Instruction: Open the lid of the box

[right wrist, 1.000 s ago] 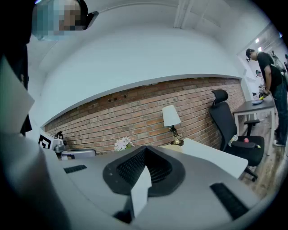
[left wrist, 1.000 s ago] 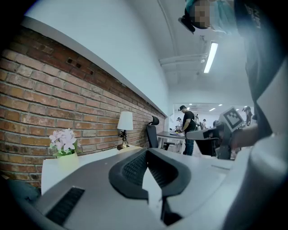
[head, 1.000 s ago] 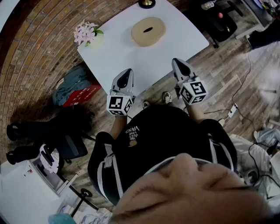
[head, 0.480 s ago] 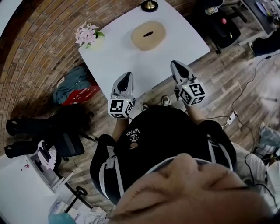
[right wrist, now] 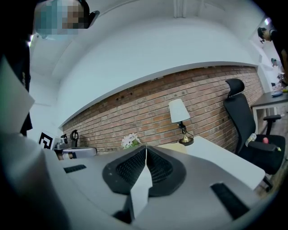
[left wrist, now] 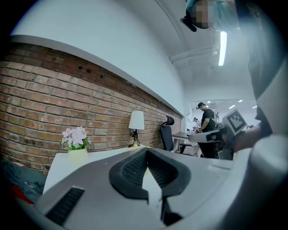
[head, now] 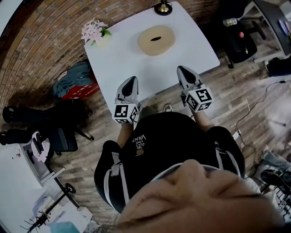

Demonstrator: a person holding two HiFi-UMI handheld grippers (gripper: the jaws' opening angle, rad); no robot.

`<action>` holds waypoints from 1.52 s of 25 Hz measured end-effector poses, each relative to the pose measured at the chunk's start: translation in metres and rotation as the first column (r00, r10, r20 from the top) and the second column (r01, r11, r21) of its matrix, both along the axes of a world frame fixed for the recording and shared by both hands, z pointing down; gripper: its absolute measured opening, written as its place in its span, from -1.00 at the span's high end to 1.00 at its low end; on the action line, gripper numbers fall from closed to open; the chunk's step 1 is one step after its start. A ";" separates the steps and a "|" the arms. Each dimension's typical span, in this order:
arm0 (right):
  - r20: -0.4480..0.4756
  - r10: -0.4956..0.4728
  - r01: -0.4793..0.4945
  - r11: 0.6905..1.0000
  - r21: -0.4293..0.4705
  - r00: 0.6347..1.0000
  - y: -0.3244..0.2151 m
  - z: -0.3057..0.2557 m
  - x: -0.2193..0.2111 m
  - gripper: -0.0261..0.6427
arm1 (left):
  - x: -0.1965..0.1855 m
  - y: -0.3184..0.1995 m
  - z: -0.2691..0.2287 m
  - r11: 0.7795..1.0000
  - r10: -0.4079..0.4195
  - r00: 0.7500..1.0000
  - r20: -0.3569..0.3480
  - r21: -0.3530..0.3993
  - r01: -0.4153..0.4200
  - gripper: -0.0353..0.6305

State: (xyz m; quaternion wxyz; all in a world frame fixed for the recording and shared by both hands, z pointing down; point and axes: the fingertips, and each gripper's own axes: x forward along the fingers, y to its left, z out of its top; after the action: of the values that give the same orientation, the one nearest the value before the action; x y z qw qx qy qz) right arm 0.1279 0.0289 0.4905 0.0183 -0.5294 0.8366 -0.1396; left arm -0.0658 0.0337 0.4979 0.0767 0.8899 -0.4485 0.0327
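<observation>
A round tan box (head: 156,40) with a dark slot in its closed lid sits on the white table (head: 132,59), toward the far side. My left gripper (head: 132,79) hovers over the table's near edge, shut and holding nothing. My right gripper (head: 180,69) is level with it on the right, also shut and bare. Both point at the table, well short of the box. In the left gripper view the left gripper (left wrist: 146,150) shows its jaws pressed together. In the right gripper view the right gripper (right wrist: 146,148) shows the same.
A pot of pink flowers (head: 94,32) stands at the table's far left corner and a lamp (head: 163,7) at the far edge. A brick wall backs the table. Bags (head: 75,84) lie on the floor at left, and a black office chair (right wrist: 243,112) stands to the right.
The head view has swung, so table and floor items sit a little lower and to the right in the picture. Both grippers stay shut, about as far from the box as before.
</observation>
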 end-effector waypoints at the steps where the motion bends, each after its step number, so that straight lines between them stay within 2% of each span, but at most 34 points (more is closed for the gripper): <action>1: -0.002 -0.014 0.014 1.000 0.000 1.000 -0.002 0.001 0.002 0.91 | 0.003 0.001 0.000 1.000 -0.010 1.000 0.001 0.002 0.010 0.87; 10: 0.000 -0.053 0.053 0.999 -0.010 0.999 -0.022 0.010 0.007 0.91 | 0.007 -0.007 0.009 0.998 -0.059 0.998 -0.011 -0.018 0.059 0.87; 25: -0.035 -0.018 0.018 1.000 -0.005 0.999 -0.076 0.001 -0.018 0.91 | -0.001 -0.079 0.004 1.000 0.027 1.000 -0.013 -0.012 -0.027 0.87; 38: -0.059 0.020 -0.021 0.999 -0.026 0.998 -0.101 0.012 -0.041 0.91 | -0.034 -0.105 0.022 0.997 0.058 0.998 -0.008 -0.042 -0.058 0.87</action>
State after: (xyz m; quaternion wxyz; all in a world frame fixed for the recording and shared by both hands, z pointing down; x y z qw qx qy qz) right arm 0.0868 -0.0724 0.5022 -0.0121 -0.5420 0.8294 -0.1350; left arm -0.0997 -0.0717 0.5201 0.0961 0.9008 -0.4215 0.0414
